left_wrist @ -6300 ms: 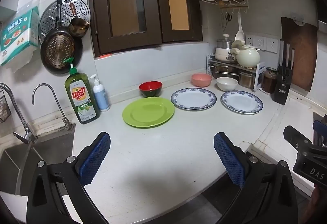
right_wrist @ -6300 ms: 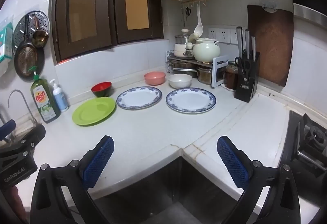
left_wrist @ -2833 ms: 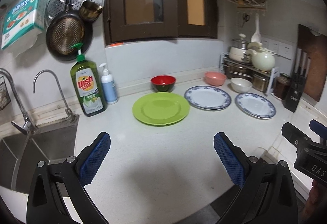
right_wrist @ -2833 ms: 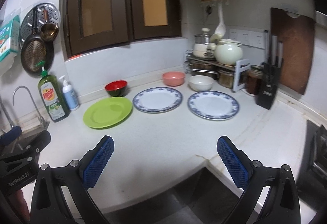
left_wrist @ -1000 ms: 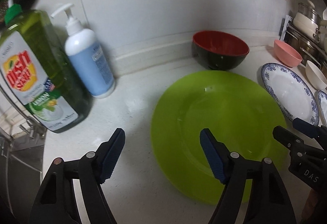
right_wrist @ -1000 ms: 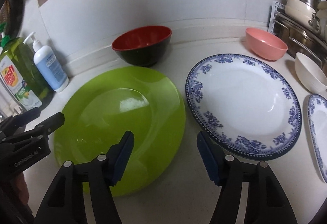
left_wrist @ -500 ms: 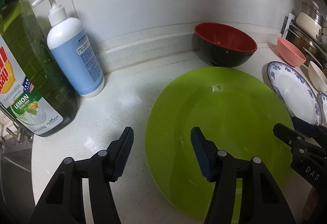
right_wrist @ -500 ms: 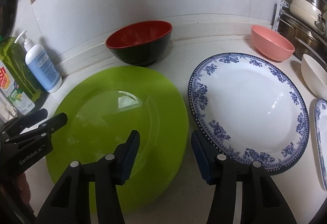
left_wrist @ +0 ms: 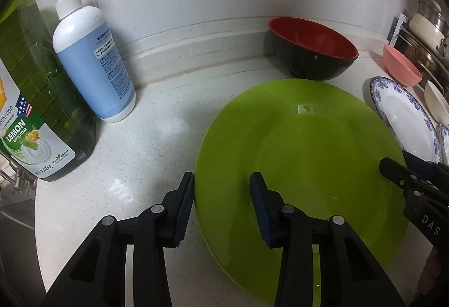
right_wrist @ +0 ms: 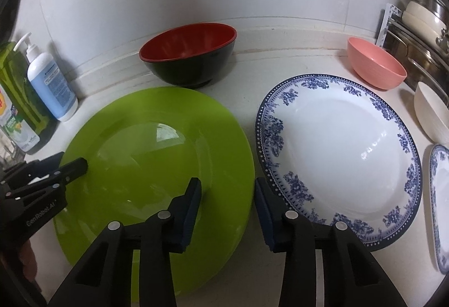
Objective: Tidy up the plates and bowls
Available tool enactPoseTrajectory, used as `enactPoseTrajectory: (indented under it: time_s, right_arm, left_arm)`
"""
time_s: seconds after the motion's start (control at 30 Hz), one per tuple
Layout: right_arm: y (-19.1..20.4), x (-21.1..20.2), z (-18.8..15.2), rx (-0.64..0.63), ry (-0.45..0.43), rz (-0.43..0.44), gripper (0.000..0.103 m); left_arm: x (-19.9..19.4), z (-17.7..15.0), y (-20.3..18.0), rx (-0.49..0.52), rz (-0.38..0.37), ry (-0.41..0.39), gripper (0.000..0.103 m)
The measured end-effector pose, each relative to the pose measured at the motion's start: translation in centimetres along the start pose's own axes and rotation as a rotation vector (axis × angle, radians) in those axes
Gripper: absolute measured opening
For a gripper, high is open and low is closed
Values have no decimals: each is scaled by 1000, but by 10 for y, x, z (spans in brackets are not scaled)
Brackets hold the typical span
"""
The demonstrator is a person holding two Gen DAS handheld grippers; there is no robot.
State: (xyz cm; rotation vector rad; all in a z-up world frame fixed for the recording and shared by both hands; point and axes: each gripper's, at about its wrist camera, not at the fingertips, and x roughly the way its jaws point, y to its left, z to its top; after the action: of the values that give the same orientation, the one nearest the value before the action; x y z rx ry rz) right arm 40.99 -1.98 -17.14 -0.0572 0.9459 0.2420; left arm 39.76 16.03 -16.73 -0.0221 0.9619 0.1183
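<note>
A lime green plate (left_wrist: 303, 150) lies flat on the white counter (left_wrist: 146, 155). My left gripper (left_wrist: 223, 194) is open and straddles the plate's left rim, one finger outside it and one over the plate. At the opposite rim my right gripper (right_wrist: 228, 192) is open too, its right finger in the gap beside a blue-patterned white plate (right_wrist: 336, 144). Behind the green plate (right_wrist: 157, 164) stands a red-and-black bowl (right_wrist: 188, 52). A pink bowl (right_wrist: 376, 68), a white bowl (right_wrist: 432, 113) and a second patterned plate (right_wrist: 440, 194) sit to the right.
A green dish soap bottle (left_wrist: 31, 99) and a blue pump bottle (left_wrist: 92, 63) stand against the wall at the left. The sink edge (left_wrist: 11, 194) is beyond them. A rack with pots (right_wrist: 421, 26) fills the right corner.
Both grippers have come down from a wide view of the counter to the green plate's two rims, and their jaws have narrowed over the last second.
</note>
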Motion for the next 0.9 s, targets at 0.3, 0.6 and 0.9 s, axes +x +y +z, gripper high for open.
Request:
enactPoseTrajectory:
  time_s: [0.3, 0.6, 0.9]
  right_arm:
    - [0, 0, 1, -10, 19, 18, 38]
    - [14, -25, 0, -53, 0, 29, 35]
    - [19, -49, -4, -43, 33, 67, 35]
  left_arm:
    - [-9, -1, -5, 8, 50, -21, 39]
    - [-36, -9, 4, -39, 83, -25, 38]
    - [-67, -29, 8, -104, 103, 21, 38]
